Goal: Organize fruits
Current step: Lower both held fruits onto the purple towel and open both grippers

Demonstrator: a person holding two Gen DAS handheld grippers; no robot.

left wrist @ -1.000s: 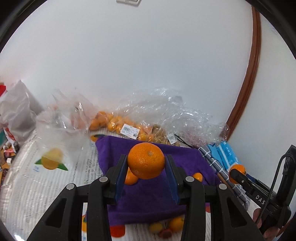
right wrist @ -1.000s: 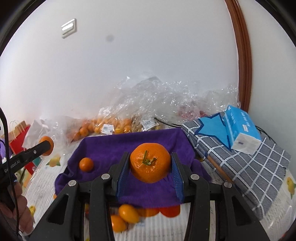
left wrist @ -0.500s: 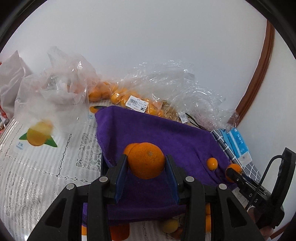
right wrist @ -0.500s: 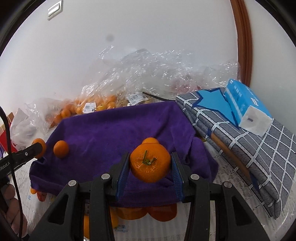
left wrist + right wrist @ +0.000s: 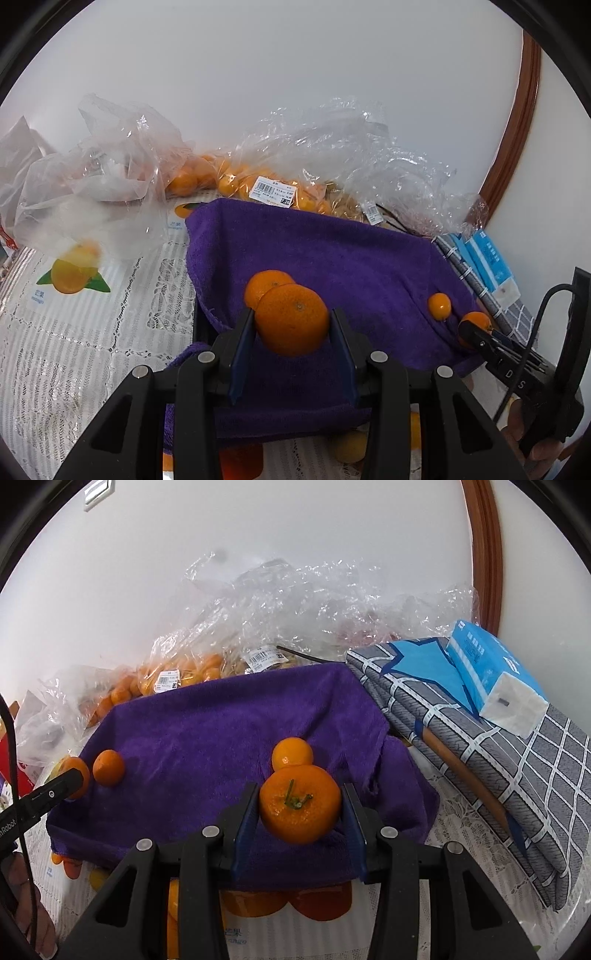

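Observation:
My left gripper (image 5: 291, 315) is shut on a large orange (image 5: 291, 326), held just above the near part of a purple towel (image 5: 332, 251). A second orange (image 5: 264, 284) lies on the towel right behind it. My right gripper (image 5: 301, 790) is shut on a stemmed orange (image 5: 300, 810) over the same purple towel (image 5: 221, 731), with a smaller orange (image 5: 291, 753) just beyond. In the right wrist view another orange (image 5: 108, 767) lies on the towel's left side beside my left gripper's tip. A small orange (image 5: 439, 306) sits near the towel's right edge.
Clear bags of small oranges (image 5: 258, 184) and crumpled plastic (image 5: 295, 602) line the wall behind the towel. A folded checked cloth (image 5: 498, 760) with a blue tissue pack (image 5: 491, 679) lies to the right. A lace tablecloth (image 5: 74, 350) with fruit prints covers the table.
Both grippers have come down toward the purple towel, each still holding its orange. The towel and the fruits on it now fill more of each view.

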